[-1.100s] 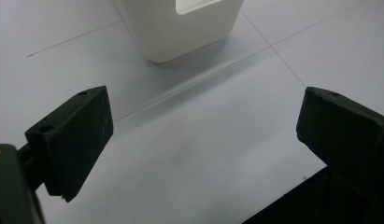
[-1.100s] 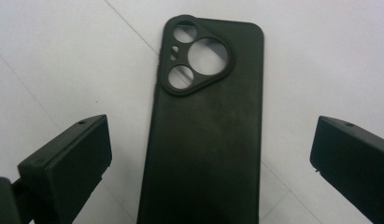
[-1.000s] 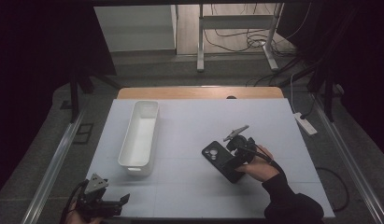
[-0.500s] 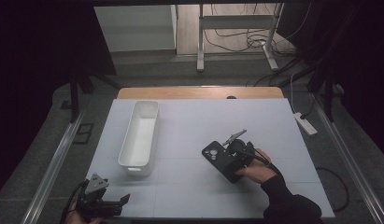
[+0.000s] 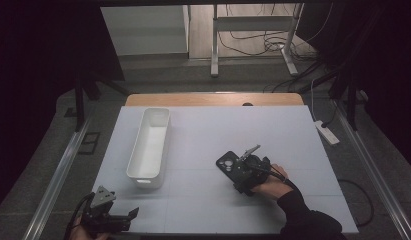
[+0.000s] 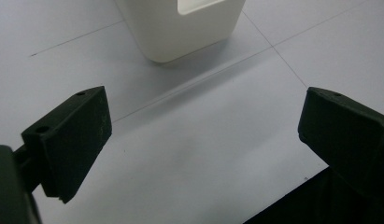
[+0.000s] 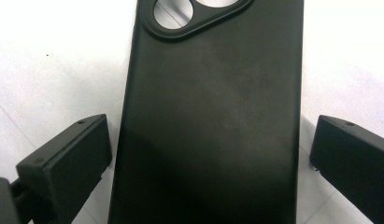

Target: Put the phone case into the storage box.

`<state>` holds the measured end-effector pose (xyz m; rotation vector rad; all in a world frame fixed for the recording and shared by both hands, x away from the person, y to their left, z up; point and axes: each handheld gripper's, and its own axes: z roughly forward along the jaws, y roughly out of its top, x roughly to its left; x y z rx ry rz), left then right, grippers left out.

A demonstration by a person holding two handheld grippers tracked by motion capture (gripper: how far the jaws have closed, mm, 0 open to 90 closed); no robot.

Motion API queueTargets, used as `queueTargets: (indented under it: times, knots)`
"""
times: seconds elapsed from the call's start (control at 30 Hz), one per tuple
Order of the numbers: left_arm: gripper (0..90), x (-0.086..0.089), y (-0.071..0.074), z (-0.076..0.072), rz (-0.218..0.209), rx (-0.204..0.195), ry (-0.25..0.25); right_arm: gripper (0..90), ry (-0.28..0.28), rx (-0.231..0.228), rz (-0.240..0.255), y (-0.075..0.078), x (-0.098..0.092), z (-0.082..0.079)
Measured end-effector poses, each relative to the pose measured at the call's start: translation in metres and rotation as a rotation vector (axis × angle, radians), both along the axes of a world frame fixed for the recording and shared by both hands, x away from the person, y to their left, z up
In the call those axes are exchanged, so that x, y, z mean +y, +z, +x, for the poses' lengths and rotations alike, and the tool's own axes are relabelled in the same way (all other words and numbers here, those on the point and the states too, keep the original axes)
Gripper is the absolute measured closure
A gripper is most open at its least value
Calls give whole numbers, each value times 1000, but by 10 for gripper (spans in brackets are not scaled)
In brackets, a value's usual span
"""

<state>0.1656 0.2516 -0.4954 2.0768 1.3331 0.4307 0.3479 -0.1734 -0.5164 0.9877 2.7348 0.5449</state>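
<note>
Overhead, high view: right gripper (image 5: 241, 170) over the black phone case (image 5: 228, 163), right of the white bin (image 5: 149, 142). Left gripper view: jaws apart, idle. Right gripper view: jaws apart, straddling the flat case (image 7: 208, 121); closing may skid it along the tabletop (image 7: 49, 60).

Right gripper (image 5: 239, 170) covers the near end of the phone case (image 5: 229, 164) in the high view, so only the camera-cutout end is clear there. In the right gripper view the case (image 7: 208, 116) runs off the top and bottom edges; the cutout is clipped at the top, and whether the jaws touch its sides is hard to tell. In the left gripper view the bin (image 6: 180, 25) is cut by the top edge, with only its lower end wall and part of a handle slot visible, and the right jaw runs off the frame. Left gripper (image 5: 128, 216) and its hand are clipped at the bottom of the high view.
</note>
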Motion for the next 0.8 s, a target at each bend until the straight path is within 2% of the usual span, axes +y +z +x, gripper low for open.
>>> queueTargets:
  times: [0.17,0.27,0.37,0.53,0.73,0.8]
  knots:
    - [24,0,1,-1,-1,-10,6,8,-10,10,-13,1,1,0]
    - [22,1,1,-2,-2,-14,14,121,-11,20,-17,5,1,-1]
    - [20,2,1,-2,-6,-17,21,133,-19,30,-28,7,2,0]
    - [25,-1,1,-2,13,-19,21,146,-16,33,-26,8,1,0]
    - [36,-1,2,-2,13,-17,19,149,-1,34,-14,9,-1,-1]
    - [37,0,2,-1,11,-13,16,149,11,39,11,10,-2,-3]
